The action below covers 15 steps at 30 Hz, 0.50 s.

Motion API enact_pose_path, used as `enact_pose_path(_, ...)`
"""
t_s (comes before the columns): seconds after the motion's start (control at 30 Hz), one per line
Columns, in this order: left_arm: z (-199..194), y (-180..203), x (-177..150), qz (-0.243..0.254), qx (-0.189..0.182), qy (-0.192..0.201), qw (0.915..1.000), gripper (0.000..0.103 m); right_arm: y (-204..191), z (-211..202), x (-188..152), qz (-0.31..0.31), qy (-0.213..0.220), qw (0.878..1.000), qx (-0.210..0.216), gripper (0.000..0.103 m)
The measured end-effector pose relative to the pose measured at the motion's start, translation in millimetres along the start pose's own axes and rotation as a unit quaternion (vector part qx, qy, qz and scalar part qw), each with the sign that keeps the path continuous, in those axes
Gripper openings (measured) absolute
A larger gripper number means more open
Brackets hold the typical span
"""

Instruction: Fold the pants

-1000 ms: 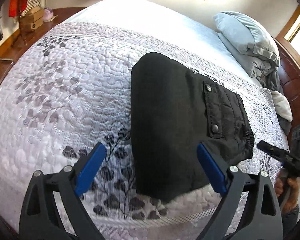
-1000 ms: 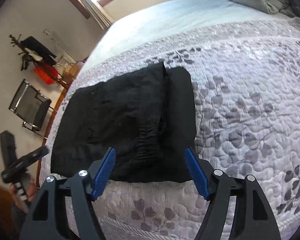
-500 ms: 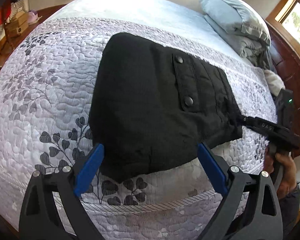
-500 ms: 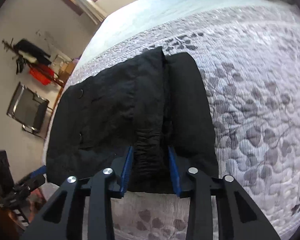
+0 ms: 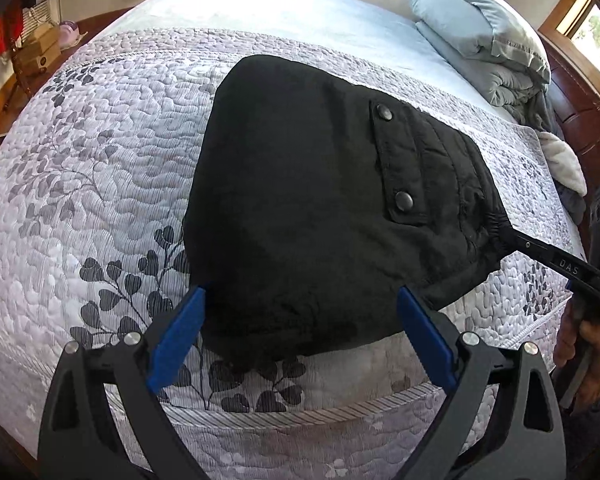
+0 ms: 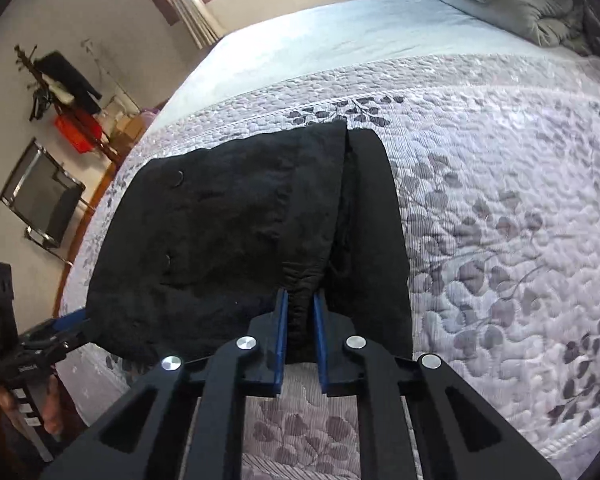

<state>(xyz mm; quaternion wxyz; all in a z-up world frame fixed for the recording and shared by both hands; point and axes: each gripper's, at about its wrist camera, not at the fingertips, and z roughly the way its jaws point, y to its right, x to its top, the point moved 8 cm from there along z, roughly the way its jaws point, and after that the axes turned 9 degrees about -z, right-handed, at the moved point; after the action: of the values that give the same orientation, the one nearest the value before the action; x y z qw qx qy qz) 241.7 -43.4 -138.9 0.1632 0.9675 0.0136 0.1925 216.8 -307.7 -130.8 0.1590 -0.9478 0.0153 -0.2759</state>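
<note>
We have the soft, limp black quilted pants [image 5: 320,208] folded on the grey leaf-print quilted bedspread [image 5: 100,200], our right gripper [image 6: 300,308] pinched on what looks like the gathered waistband, the left gripper [image 5: 300,312] spread wide at the near edge, the better second hold

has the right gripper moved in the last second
Yes. The right gripper went forward onto the near edge of the black pants on the quilt, and its jaws closed from wide open onto the gathered waistband.
</note>
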Motion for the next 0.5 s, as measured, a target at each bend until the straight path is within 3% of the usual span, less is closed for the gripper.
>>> enact_pose_path(0.23,2,2,0,0.004,0.015,0.002,0.9999,0.094,8,10,0,0.018,-0.006,1.0,0.009,0.015)
enact_pose_path(0.4,-3,6,-5,0.029,0.044,0.005,0.9986,0.094,7,-4,-2,-0.007,-0.005,0.999,-0.046,0.036)
enact_pose_path(0.5,-6,9,-7,0.05,0.07,0.011,0.9962,0.094,4,-15,-6,-0.009,-0.002,0.998,-0.06,0.036)
